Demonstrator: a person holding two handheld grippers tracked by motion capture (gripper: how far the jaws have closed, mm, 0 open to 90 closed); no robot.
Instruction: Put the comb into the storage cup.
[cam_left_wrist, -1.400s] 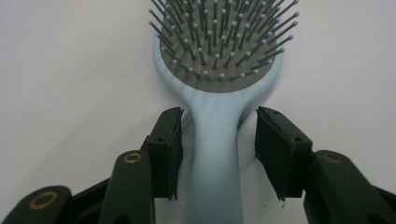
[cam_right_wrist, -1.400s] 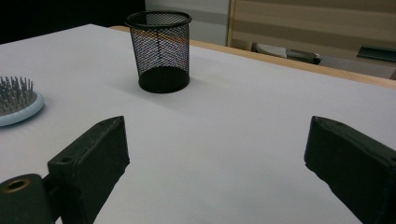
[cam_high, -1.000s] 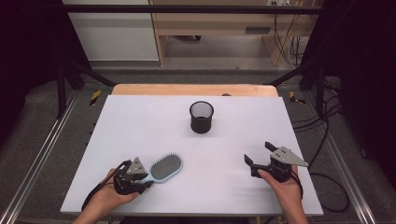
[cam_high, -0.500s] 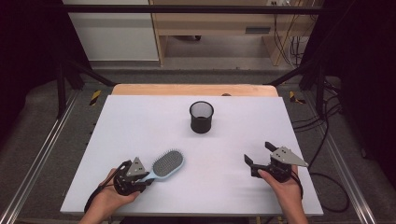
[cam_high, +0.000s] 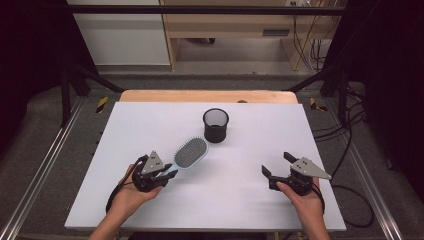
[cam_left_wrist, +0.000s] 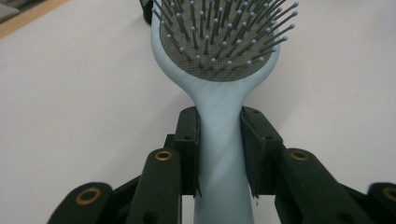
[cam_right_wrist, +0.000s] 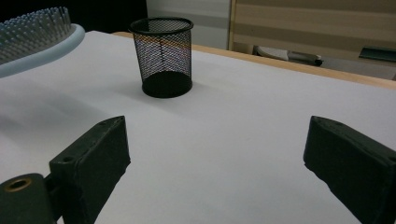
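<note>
The step in hand looks like carrying the hairbrush (cam_high: 190, 153) toward the mesh cup (cam_high: 216, 125), probably to stand it inside. On the left side, the left gripper (cam_high: 167, 175) is clamped on the light blue handle; in the left gripper view both black pads press on the two sides of the handle (cam_left_wrist: 219, 158), just under the neck of the brush. The brush head, bristles turned up, points forward and to the right, and its tip is near the cup but does not touch it. In the right gripper view the brush seems to hang a little above the white table (cam_high: 250, 200), with a soft shadow under it. The left hand (cam_high: 131, 195) comes in from the bottom edge with the forearm slanting inward and the gripper about level. I judge that the next move asks to lift the brush more, tilt it steeply and bring it over the rim of the cup, which is narrow and light, so it may tip. On the right side, the right gripper (cam_high: 276, 167) rests low near the table, its jaws wide apart and holding nothing, pointing leftward toward the middle.
</note>
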